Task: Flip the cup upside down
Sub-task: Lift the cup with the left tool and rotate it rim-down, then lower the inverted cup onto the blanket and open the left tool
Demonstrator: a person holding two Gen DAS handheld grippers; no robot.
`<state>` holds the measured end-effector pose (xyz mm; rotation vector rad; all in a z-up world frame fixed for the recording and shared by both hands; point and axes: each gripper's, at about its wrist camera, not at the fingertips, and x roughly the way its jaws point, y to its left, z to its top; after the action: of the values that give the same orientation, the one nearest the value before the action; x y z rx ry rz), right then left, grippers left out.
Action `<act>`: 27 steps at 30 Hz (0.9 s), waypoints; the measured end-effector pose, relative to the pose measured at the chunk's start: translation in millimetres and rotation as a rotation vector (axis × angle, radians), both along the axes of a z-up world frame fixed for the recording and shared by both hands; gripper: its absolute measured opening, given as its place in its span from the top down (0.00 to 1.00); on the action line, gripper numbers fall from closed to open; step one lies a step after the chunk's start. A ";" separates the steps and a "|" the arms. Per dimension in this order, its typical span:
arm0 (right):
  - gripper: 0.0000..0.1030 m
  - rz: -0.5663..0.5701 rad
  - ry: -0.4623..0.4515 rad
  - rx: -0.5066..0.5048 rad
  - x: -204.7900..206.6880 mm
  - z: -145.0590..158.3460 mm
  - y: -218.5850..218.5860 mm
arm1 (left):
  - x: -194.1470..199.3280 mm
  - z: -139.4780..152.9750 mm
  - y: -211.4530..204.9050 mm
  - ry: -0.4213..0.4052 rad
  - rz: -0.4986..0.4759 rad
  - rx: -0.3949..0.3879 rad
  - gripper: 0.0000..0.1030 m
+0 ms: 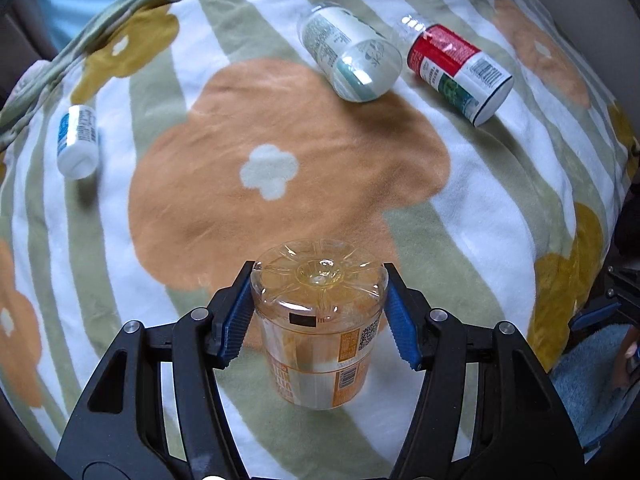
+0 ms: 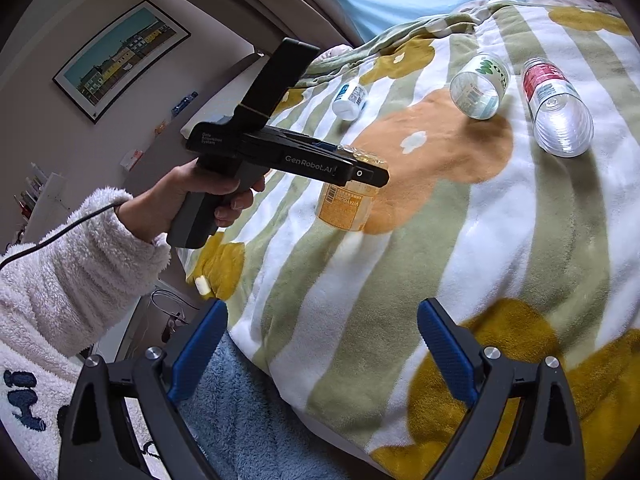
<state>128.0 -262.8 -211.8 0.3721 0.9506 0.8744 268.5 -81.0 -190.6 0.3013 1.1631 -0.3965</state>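
A clear plastic cup with an orange label [image 1: 320, 328] stands upside down, its moulded base on top and its mouth on the blanket. My left gripper [image 1: 320, 312] is shut on the cup, one blue pad [image 1: 236, 320] on each side near its base. The right wrist view shows the same cup [image 2: 346, 200] under the left gripper [image 2: 360, 166], held by a hand in a fleecy white sleeve. My right gripper [image 2: 320, 348] is open and empty, low at the blanket's near edge.
A flowered, striped blanket [image 1: 500, 200] covers the surface. On it lie a green-labelled clear cup [image 1: 352, 56], a red-labelled clear cup [image 1: 460, 68] and a small white bottle with a blue label [image 1: 78, 142]. A blue towel [image 2: 248, 420] lies below the right gripper.
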 end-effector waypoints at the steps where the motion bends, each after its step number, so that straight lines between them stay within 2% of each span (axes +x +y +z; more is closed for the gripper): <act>1: 0.08 -0.001 0.001 -0.001 -0.2 0.0 -0.1 | -12.7 5.0 0.0 -0.037 0.020 -0.022 0.45; 6: 0.08 -0.009 0.007 -0.005 0.3 -0.5 -0.5 | -27.9 -13.6 17.8 -0.186 0.133 -0.149 0.45; 9: 0.08 -0.016 0.010 -0.007 1.6 -1.2 -0.4 | -40.4 -16.5 21.7 -0.273 0.204 -0.202 0.45; 12: 0.08 -0.023 0.015 -0.012 1.9 -2.2 -0.8 | -47.5 -19.0 24.3 -0.337 0.248 -0.223 0.45; 17: 0.08 -0.038 0.021 -0.010 2.6 -2.8 -2.8 | -52.6 -28.6 23.6 -0.335 0.301 -0.271 0.45; 27: 0.08 -0.046 0.023 -0.008 3.0 -2.6 -4.9 | -57.8 -35.5 21.0 -0.339 0.325 -0.279 0.45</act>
<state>131.0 -267.8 -214.3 0.3961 0.9634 0.8260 210.8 -60.1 -226.0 -0.0651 0.7925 -0.2067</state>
